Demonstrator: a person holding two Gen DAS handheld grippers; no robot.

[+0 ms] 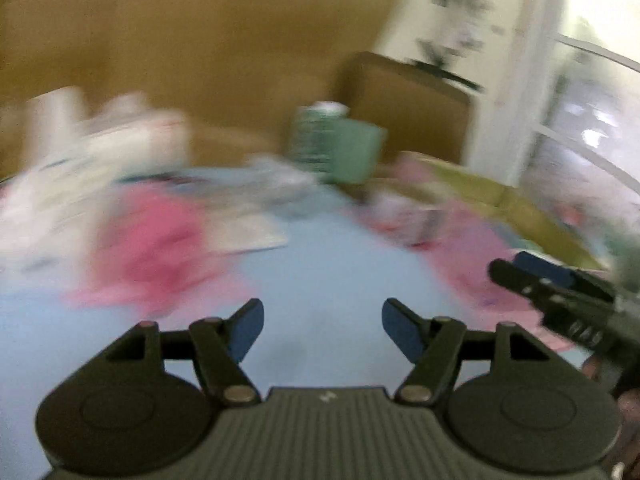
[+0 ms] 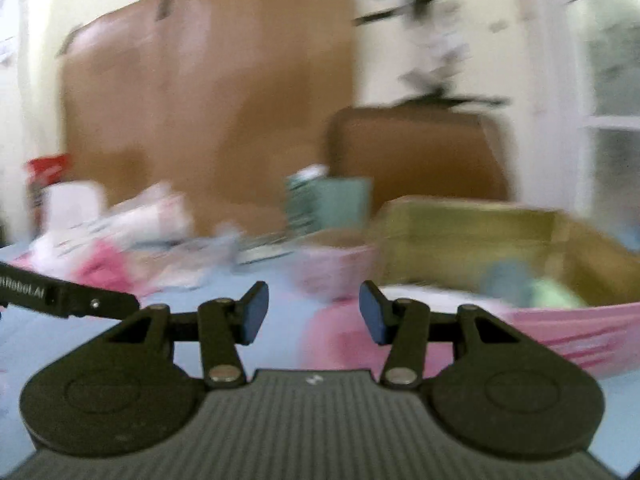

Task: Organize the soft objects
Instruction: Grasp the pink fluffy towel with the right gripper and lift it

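- On the light blue table (image 1: 332, 272), most of the soft things lie loose: a bright pink cloth (image 1: 156, 240) sits at the near left, with pale and white pieces (image 1: 60, 184) heaped behind it at the far left.
- At the right, a paler pink cloth (image 2: 568, 332) spreads just in front of an open cardboard box (image 2: 472, 220), and in the right wrist view its edge seems to touch the box front.
- Inside that box, blurred blue and green shapes (image 2: 532, 288) show, so I judge a few soft pieces may be put away already; the blur keeps me from naming them.
- A small pink tub (image 2: 340, 268) stands just left of the box, and a green packet (image 1: 340, 148) stands upright at the far middle.
- The left hand-held gripper (image 1: 322, 330) hangs over bare table with its jaws spread wide and nothing between them.
- The right hand-held gripper (image 2: 314, 312) is likewise spread wide and empty, aimed toward the tub and the near pink cloth.
- My judgement is that the sorting is at an early to middle stage: both pink cloths and the far-left heap are left to gather, and neither hand has a piece in hold.
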